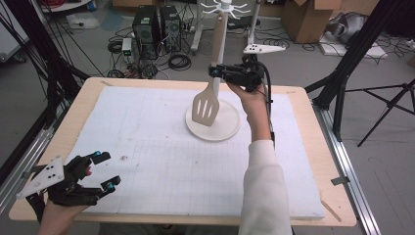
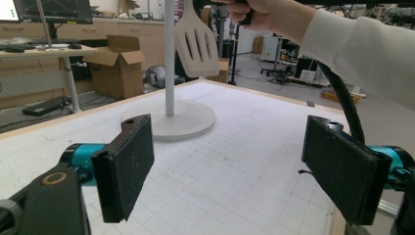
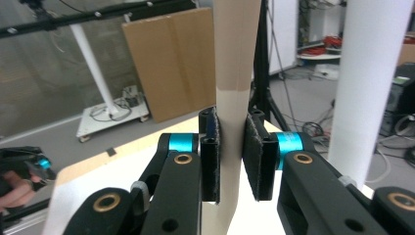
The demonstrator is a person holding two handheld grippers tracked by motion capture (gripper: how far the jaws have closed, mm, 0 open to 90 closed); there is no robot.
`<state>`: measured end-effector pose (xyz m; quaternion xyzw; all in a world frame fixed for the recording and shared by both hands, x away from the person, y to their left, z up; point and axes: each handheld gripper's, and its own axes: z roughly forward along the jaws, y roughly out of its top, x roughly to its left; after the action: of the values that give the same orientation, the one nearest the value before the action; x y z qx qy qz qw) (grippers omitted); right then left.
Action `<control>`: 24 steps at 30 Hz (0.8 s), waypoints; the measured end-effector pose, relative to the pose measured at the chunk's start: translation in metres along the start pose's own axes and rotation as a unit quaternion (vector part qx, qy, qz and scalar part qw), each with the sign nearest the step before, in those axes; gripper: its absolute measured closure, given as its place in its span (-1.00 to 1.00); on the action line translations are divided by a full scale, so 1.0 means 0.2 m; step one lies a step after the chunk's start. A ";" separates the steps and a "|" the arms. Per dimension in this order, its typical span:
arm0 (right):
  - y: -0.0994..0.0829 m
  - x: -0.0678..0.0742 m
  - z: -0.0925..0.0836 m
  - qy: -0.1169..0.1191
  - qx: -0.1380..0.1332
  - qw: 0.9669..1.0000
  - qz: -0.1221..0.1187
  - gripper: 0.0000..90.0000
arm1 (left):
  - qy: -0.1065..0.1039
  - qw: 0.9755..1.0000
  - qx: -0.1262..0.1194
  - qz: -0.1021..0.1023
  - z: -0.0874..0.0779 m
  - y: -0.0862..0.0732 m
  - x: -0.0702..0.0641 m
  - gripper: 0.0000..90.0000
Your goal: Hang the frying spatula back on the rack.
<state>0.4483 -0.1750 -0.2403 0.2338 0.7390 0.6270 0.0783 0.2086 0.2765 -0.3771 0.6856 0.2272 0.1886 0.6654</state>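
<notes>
Holding the slotted spatula (image 1: 206,108) by its handle in clamped jaws beside the stand's pole (image 1: 221,34), right gripper (image 1: 218,72) should stay level; left gripper (image 1: 107,171) rests open, empty.

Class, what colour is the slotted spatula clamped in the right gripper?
Pale beige; the spatula shows best in the left gripper view.
</notes>
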 end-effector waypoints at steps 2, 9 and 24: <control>0.00 0.00 0.00 -0.008 0.006 1.000 0.001 0.73 | 0.000 1.000 0.001 0.000 0.00 0.00 0.00 -0.55; 0.00 0.02 -0.02 -0.041 -0.009 0.999 -0.001 0.42 | 0.001 1.000 -0.001 0.001 0.00 0.00 0.00 -0.55; -0.22 0.23 -0.37 -0.074 -0.024 0.996 -0.032 -0.35 | 0.004 1.000 0.003 -0.011 0.05 -0.02 0.07 -0.58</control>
<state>0.3676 -0.2254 -0.2604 0.2541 0.7228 0.6228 0.1587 0.2254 0.2752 -0.3812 0.6844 0.2378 0.1831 0.6644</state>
